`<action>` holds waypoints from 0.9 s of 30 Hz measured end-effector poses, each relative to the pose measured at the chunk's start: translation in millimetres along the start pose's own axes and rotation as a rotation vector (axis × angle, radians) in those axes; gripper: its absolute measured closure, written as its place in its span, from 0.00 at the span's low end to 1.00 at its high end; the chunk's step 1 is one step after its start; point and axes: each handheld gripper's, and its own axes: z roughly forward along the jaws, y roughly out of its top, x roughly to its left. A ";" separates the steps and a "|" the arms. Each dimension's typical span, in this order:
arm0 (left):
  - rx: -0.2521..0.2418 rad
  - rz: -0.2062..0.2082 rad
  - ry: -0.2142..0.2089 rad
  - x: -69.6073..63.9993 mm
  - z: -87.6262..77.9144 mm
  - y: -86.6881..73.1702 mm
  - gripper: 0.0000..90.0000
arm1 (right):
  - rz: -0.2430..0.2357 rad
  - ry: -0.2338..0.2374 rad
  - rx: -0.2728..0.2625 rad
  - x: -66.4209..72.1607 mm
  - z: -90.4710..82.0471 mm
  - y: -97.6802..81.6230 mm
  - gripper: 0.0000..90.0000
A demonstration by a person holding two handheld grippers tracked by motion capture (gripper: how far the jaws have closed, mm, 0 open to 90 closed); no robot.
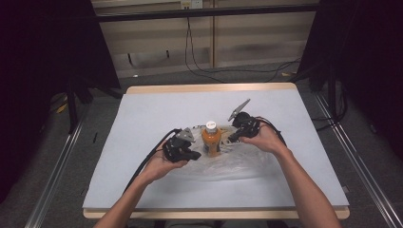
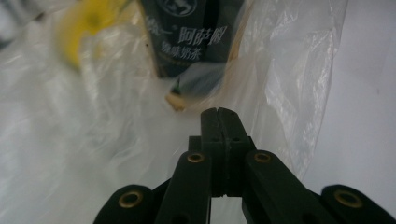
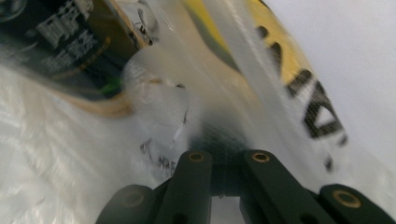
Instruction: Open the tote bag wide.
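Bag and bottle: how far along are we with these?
Done: the bottle stands upright on the clear bag, whose film shows around its base. In hand: both grippers are pinched shut at the bag, the left gripper beside the bottle and the right gripper opposite it. Left: the bag still lies flat and crumpled, not drawn up around the bottle.

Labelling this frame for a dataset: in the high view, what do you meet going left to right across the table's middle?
Left hand-held gripper → orange bottle with white cap, standing on crumpled clear plastic bag → right hand-held gripper.
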 end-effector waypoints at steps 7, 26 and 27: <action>0.094 0.049 -0.047 -14.2 27.1 -3.2 1.00 | 0.011 0.027 0.025 -7.2 25.4 14.2 1.00; 0.026 0.039 -0.153 -31.8 13.4 -33.8 1.00 | 0.173 -0.108 -0.088 -31.1 34.0 18.7 1.00; 0.017 0.028 -0.155 -29.4 13.3 -33.4 1.00 | 0.180 -0.101 -0.090 -30.7 33.7 18.2 1.00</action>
